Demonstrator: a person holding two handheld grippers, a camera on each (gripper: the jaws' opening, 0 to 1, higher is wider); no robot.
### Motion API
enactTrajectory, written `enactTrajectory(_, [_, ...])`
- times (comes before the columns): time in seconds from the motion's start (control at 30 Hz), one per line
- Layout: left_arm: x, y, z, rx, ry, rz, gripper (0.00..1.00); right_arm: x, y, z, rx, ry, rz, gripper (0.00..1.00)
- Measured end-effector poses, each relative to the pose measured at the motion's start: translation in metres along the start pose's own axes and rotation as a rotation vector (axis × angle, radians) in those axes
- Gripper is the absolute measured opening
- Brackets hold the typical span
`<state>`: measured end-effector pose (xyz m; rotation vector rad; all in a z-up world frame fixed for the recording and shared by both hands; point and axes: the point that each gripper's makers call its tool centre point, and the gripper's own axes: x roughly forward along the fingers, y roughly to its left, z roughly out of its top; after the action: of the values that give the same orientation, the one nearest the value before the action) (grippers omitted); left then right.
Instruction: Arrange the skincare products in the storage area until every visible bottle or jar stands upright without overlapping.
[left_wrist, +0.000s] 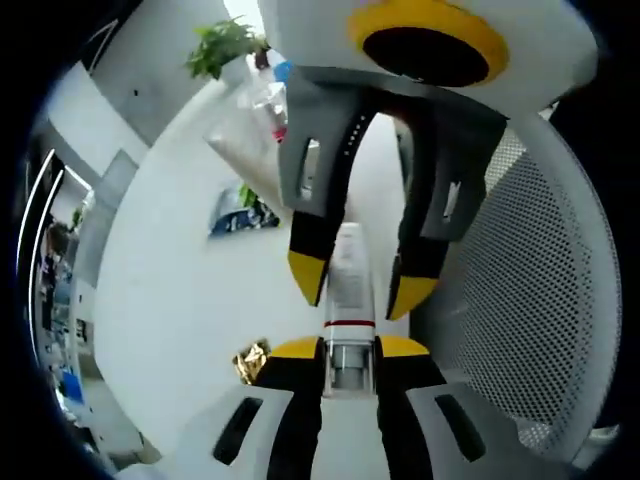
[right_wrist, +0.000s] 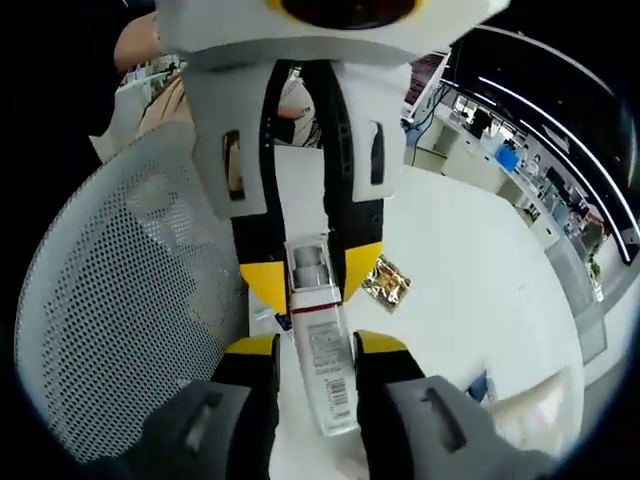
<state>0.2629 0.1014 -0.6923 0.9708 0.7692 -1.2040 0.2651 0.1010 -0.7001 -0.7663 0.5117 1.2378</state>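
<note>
A white tube (left_wrist: 350, 285) with a red stripe and a silver cap hangs in the air between both grippers. My left gripper (left_wrist: 349, 350) is shut on the capped end. My right gripper (left_wrist: 360, 285) reaches down from the top of the left gripper view, its yellow tips on either side of the tube's body. In the right gripper view the tube (right_wrist: 322, 360) shows its printed label. My right gripper (right_wrist: 316, 346) closes on it there, while the left gripper (right_wrist: 312, 272) comes from above onto the cap.
A white perforated basket (left_wrist: 545, 300) stands right beside the tube, also visible in the right gripper view (right_wrist: 110, 300). On the white table (left_wrist: 170, 300) lie a gold foil packet (left_wrist: 251, 360), a blue-green sachet (left_wrist: 240, 212) and clear bottles (left_wrist: 262, 105). A person's hand (right_wrist: 150, 70) shows behind the basket.
</note>
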Motion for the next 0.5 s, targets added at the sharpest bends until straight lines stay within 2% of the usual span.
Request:
enactTrajectory(0.23, [-0.002,-0.002,0.008,0.012,-0.022,-0.014,0.15,0.005,-0.001,-0.004,-0.023,0.008,0.011,0.24])
enactTrajectory(0.5, [-0.008,0.002,0.021,0.006,-0.081,-0.035,0.15,0.006,-0.003,-0.007,-0.024,-0.004,0.014,0.23])
